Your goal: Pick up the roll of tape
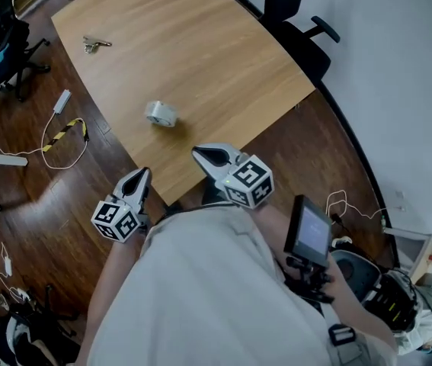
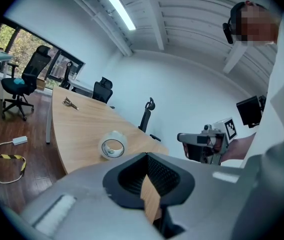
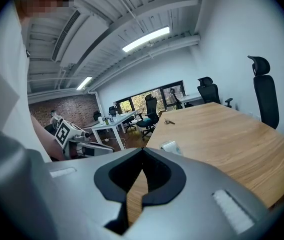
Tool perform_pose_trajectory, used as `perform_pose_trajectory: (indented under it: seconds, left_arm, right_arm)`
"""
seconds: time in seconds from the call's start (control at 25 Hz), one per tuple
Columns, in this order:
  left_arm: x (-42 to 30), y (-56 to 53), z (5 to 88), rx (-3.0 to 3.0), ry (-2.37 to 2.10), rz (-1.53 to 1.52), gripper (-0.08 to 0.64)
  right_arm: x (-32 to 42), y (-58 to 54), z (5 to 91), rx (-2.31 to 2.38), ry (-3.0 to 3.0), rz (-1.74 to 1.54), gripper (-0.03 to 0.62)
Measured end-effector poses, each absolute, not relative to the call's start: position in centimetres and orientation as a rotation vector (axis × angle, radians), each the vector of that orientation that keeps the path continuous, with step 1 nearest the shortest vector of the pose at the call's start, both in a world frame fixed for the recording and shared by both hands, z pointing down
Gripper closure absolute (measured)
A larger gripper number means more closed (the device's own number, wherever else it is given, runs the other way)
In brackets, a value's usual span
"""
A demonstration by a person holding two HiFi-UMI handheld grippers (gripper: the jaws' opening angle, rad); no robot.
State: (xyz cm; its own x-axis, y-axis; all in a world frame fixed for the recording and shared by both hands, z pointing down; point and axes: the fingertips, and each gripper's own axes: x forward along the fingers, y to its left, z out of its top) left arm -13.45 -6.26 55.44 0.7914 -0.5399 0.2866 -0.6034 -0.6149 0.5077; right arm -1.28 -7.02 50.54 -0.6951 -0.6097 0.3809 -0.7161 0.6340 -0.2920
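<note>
You face a long light-wood table [image 1: 200, 44] on a dark plank floor [image 1: 25, 197], with a black office chair [image 1: 288, 6] beside it and keys [image 1: 94, 45] towards its far end. The roll of tape [image 1: 161, 113] — pale, translucent, standing on edge — sits near the table's near edge, apart from your left gripper [image 1: 144, 174] and right gripper [image 1: 199, 154], each with jaws pressed together on nothing.

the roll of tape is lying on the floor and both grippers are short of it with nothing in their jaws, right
No. The roll of tape is on the wooden table, not the floor, as the head view shows. The rest holds: the left gripper and right gripper are both short of it with nothing in their jaws.
</note>
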Motion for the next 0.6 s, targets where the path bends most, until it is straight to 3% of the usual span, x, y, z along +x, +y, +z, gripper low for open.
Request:
perform_pose_trajectory:
  seconds: [0.32,0.6]
  left_arm:
    - [-9.1,-8.6,57.0,2.313,-0.898,0.169,0.555]
    - [-7.8,-11.4,58.5,2.168,-0.945,0.015,0.555]
  right_arm:
    - [2.2,-8.9,51.6,0.997,-2.636,0.667,0.585]
    - [2.6,-11.0,52.3,0.873,-2.657,0.644,0.584]
